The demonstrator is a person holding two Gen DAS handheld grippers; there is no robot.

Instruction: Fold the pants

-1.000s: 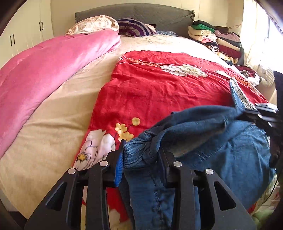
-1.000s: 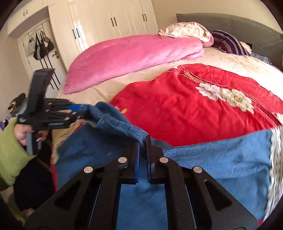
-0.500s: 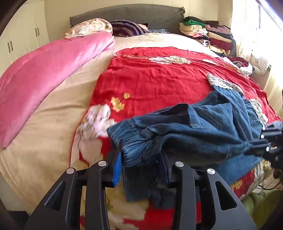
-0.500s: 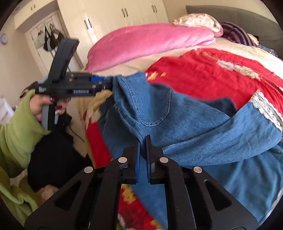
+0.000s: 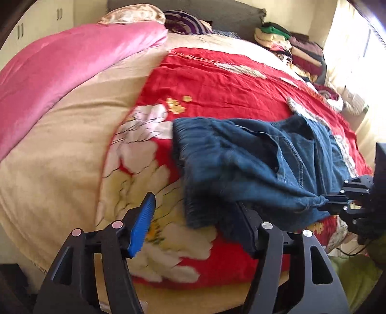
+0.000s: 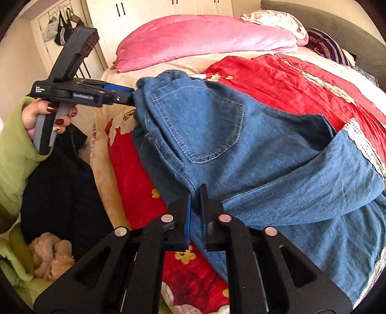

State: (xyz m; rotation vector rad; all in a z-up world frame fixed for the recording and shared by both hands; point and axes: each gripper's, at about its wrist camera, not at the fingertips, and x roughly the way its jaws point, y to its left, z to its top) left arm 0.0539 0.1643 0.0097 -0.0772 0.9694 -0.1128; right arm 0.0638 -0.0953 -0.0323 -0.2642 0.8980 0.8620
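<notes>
Blue jeans (image 6: pixel 217 130) with a lace-trimmed hem lie bunched on the red flowered blanket (image 5: pixel 217 79), back pocket up. My left gripper (image 5: pixel 194 200) is opening: its blue pad (image 5: pixel 142 217) stands well clear of the cloth, while the waistband (image 5: pixel 193 135) drapes over the other finger. My right gripper (image 6: pixel 196 190) is shut on a fold of the jeans near the crotch seam. The right gripper (image 5: pixel 323 200) also shows at the right edge of the left wrist view, pinching the denim. In the right wrist view the left gripper (image 6: pixel 130 95) sits at the waistband, held by a hand in a green sleeve (image 6: pixel 12 149).
A pink quilt (image 5: pixel 60 72) fills the bed's left side, and pillows (image 5: pixel 183 21) lean on the grey headboard. A stack of folded clothes (image 5: pixel 289 46) sits at the far right corner. White wardrobes (image 6: pixel 144 9), a dark heap (image 6: pixel 60 188) and a plush toy (image 6: pixel 53 253) are beside the bed.
The left jaws have spread and let go of the waistband. The jeans have come down from the air onto the red blanket. The right gripper has stayed shut on its fold.
</notes>
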